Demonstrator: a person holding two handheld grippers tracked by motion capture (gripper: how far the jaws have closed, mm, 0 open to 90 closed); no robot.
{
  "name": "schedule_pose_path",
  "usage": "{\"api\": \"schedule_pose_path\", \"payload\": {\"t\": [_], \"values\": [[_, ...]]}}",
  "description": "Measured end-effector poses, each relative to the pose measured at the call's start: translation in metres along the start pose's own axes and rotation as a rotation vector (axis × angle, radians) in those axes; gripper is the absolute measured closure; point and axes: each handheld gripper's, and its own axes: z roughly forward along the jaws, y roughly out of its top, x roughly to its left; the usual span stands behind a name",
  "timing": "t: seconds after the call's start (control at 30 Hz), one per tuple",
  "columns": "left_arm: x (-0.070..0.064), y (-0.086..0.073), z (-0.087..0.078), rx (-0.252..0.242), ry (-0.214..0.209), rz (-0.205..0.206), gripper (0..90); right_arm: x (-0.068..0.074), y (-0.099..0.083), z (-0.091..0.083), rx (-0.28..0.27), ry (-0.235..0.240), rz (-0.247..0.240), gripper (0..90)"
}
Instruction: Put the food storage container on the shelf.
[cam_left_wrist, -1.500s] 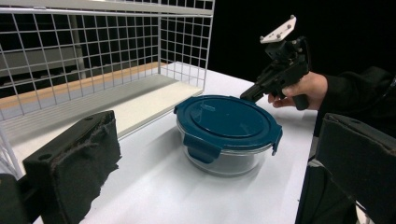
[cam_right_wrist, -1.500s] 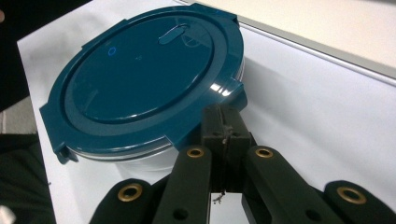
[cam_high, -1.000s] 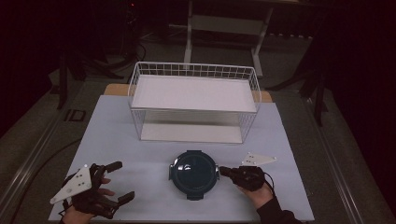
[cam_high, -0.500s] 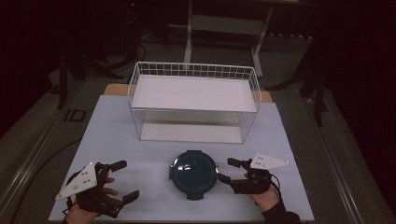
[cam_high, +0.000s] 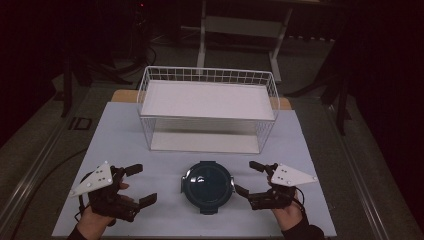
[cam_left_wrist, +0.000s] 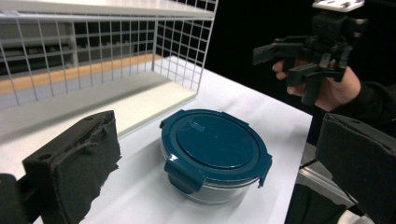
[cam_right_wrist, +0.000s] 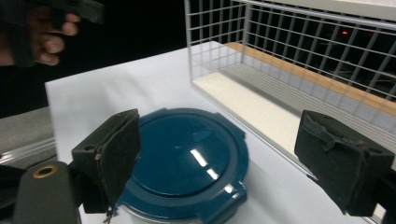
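Resting at the lower centre of the high view: one round container with a dark blue clip lid, lid on, flat on the white bench. Left tool at lower left, jaws apart, holding nothing, well clear of the container. Right tool at lower right, jaws apart, holding nothing, near the container's rim without touching. White wire basket, upright, in mid-frame above the container, apart from it.
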Motion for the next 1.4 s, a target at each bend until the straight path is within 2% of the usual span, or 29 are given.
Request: {"api": "schedule_pose_path", "payload": {"t": [0.1,0.13,0.2,0.27,0.37,0.43,0.57,0.67,0.77,0.8,0.87,0.93,0.97,1.0,1.1,1.13,1.2,1.33,1.4], "values": [[0.0,0.004,0.006,0.027,-0.001,-0.007,0.0,0.001,0.0,-0.001,-0.009,0.024,0.013,15.0],[-0.001,0.005,0.01,0.043,0.003,-0.013,0.0,0.001,0.001,-0.001,0.0,0.028,0.037,15.0],[-0.002,0.007,0.017,0.061,0.003,-0.021,0.0,0.0,0.0,-0.003,-0.019,0.048,0.061,16.2],[-0.002,0.008,0.024,0.084,0.016,-0.03,0.0,0.001,-0.001,-0.004,-0.026,0.015,0.053,16.2],[-0.002,0.009,0.033,0.1,0.001,-0.054,0.0,0.002,-0.001,-0.006,-0.041,-0.027,0.036,16.1],[0.0,0.01,0.038,0.11,-0.011,-0.071,0.0,0.002,-0.001,-0.006,-0.045,-0.021,0.028,16.1],[0.006,0.008,0.049,0.145,-0.002,-0.1,0.0,0.003,-0.001,-0.006,-0.034,-0.009,0.021,14.1],[0.014,0.007,0.056,0.16,0.002,-0.155,0.0,0.004,-0.001,-0.006,-0.026,-0.017,0.024,13.0],[0.021,0.007,0.062,0.187,-0.003,-0.2,0.0,0.003,-0.001,-0.005,-0.012,-0.029,0.062,10.9],[0.024,0.006,0.065,0.191,-0.016,-0.235,0.0,0.003,-0.001,-0.005,-0.008,-0.028,0.069,10.3],[0.029,0.003,0.071,0.203,-0.021,-0.28,0.0,0.003,-0.001,-0.004,-0.003,-0.055,0.077,10.2],[0.032,0.0,0.077,0.218,-0.024,-0.303,0.0,0.003,0.0,-0.002,-0.002,-0.046,0.087,10.2],[0.033,-0.002,0.079,0.224,-0.033,-0.313,0.0,0.003,0.0,-0.001,0.004,-0.054,0.084,10.2],[0.035,-0.005,0.083,0.242,-0.056,-0.341,0.0,0.004,0.0,-0.001,0.006,-0.054,0.085,10.2],[0.037,-0.009,0.09,0.277,-0.071,-0.379,0.0,0.006,0.0,0.002,0.016,-0.044,0.085,10.3],[0.038,-0.012,0.094,0.31,-0.075,-0.404,0.0,0.006,0.0,0.002,0.017,-0.037,0.087,10.2],[0.038,-0.014,0.099,0.345,-0.069,-0.426,0.0,0.007,-0.001,0.003,0.023,-0.029,0.088,10.3],[0.044,-0.018,0.101,0.365,-0.065,-0.484,0.0,0.009,-0.002,0.005,0.031,-0.021,0.088,10.3],[0.049,-0.02,0.102,0.376,-0.064,-0.536,0.2,0.009,-0.002,0.005,0.034,-0.017,0.094,10.3]]}}
